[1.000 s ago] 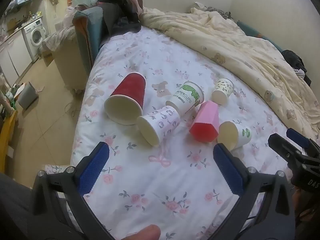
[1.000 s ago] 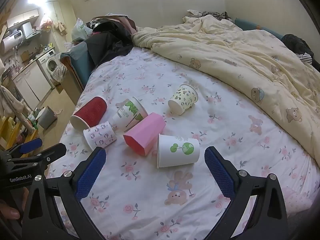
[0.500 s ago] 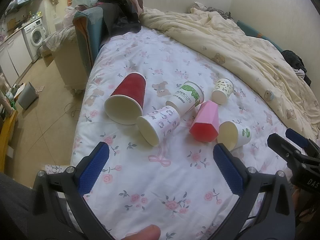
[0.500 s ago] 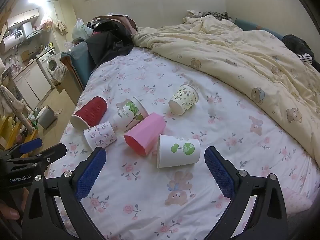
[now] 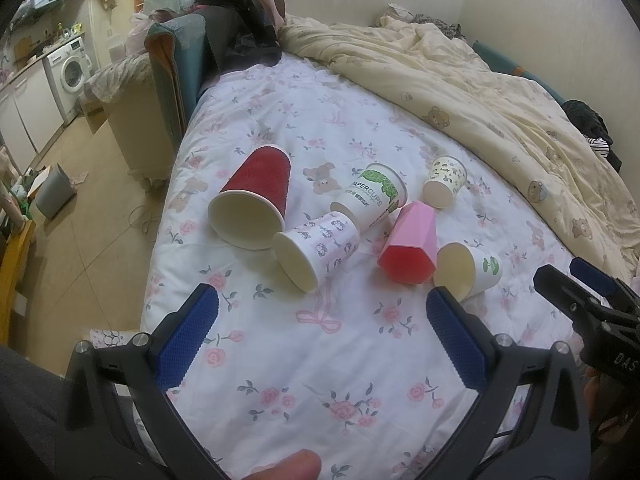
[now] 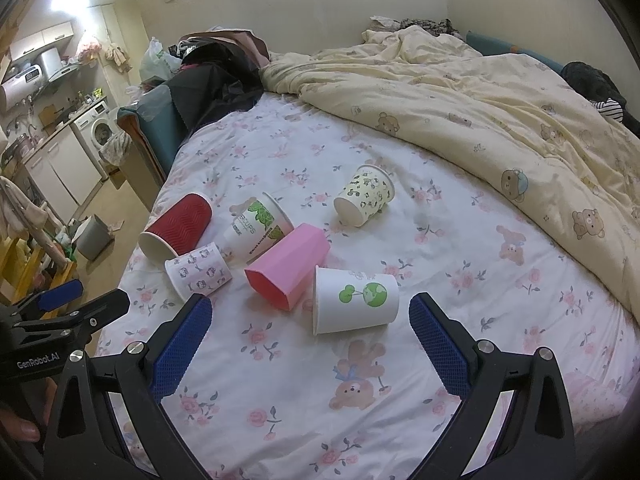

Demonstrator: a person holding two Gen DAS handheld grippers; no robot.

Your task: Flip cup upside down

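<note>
Six cups are lying tipped on their sides on a floral bed (image 6: 280,380). Nearest the right gripper (image 6: 310,326) is a white cup (image 6: 356,300). The left gripper (image 5: 322,326) is hovering nearby. Both grippers' fingers are spread wide, holding nothing.

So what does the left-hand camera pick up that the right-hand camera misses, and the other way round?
Only the left wrist view looks into the open mouths of the red cup, the pink-print cup and the white tree-print cup, and it catches the right gripper at its right edge.

Only the right wrist view shows the tree print side-on, the bear print on the sheet, a wall heater, and the left gripper at its left edge.

Both show six cups lying on their sides on the floral sheet, the yellow duvet and a washing machine.
</note>
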